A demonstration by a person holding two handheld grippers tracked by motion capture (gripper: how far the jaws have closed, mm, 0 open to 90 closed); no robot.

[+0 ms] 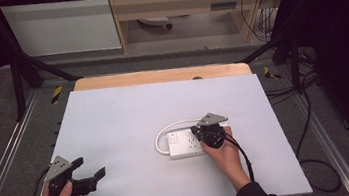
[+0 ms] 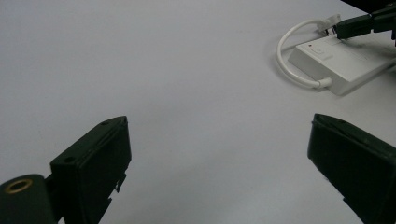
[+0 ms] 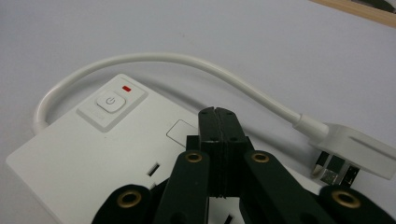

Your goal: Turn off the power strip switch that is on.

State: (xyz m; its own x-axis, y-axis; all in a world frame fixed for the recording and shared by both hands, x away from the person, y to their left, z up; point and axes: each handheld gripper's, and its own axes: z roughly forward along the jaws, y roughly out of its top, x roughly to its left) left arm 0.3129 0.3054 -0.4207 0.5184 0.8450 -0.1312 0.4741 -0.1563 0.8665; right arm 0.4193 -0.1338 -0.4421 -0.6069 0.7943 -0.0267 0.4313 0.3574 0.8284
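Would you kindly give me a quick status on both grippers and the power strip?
Left gripper open, over bare table. Right gripper shut, empty, above flat white plastic power strip. White plug lies loose beside it. Nothing in the way.

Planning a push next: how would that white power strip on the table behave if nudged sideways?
The power strip lies flat and low on the table, so it would likely slide, not tip. Its smooth casing may slip easily. The short curved cord looks fairly stiff and would probably drag its plug along.

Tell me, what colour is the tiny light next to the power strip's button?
Red. The light beside the button shows best in the right gripper view.
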